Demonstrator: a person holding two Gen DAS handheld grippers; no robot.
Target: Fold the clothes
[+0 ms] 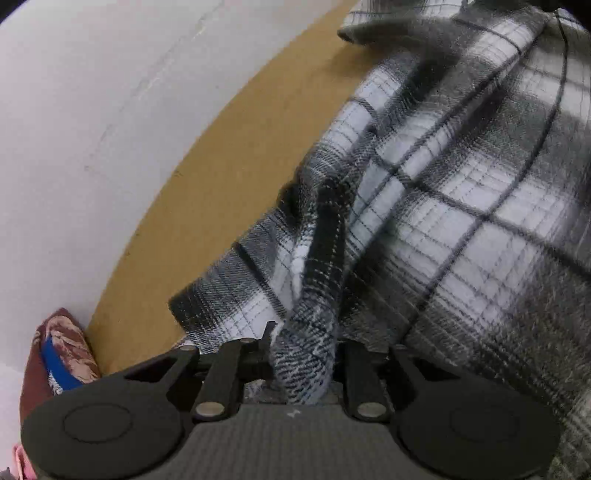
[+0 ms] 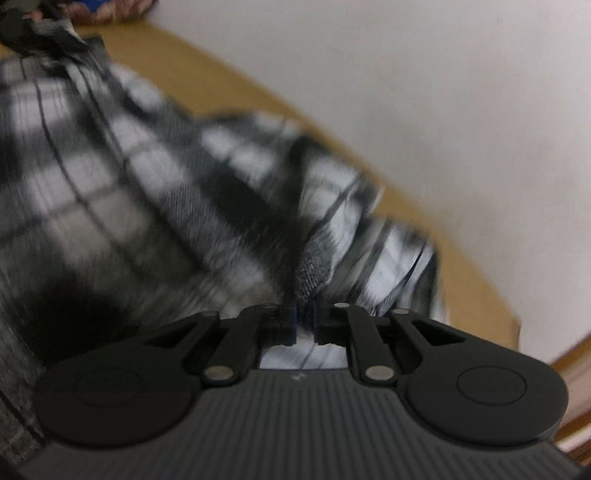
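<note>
A black, grey and white plaid flannel shirt (image 1: pixel 461 177) lies spread over a tan table (image 1: pixel 221 155). My left gripper (image 1: pixel 304 363) is shut on a bunched fold of the shirt, which runs up from between its jaws. In the right wrist view the same plaid shirt (image 2: pixel 122 177) fills the left and middle, blurred. My right gripper (image 2: pixel 304 321) is shut on another bunched edge of the shirt, the cloth pinched between its jaws.
A white wall (image 1: pixel 74 129) runs along the table's far edge, also in the right wrist view (image 2: pixel 406 92). A maroon patterned garment with a blue band (image 1: pixel 62 354) lies at the table's end; it shows too in the right wrist view (image 2: pixel 114 9). The table corner (image 2: pixel 509 325) is at right.
</note>
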